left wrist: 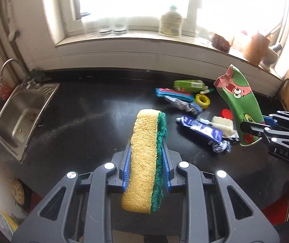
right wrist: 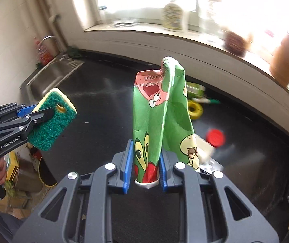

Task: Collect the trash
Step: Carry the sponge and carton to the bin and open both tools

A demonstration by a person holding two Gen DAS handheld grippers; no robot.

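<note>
Clamping a sponge, the left claw was held lower-centre; the crushed cup, upright, was pinched by the right claw.

Left gripper body, seen from the right wrist view: white lettering "GenRobot.AI".
Right gripper body, seen from the left wrist view: pale letters "DAS", the rest cut off.
Crushed green paper cup, pink band at its rim: upside-down print, partly readable as "Bottom" and "All the".
Blue tube on the bench: white print, too small to read.
Bottle on the windowsill: label blurred, unreadable.
</note>
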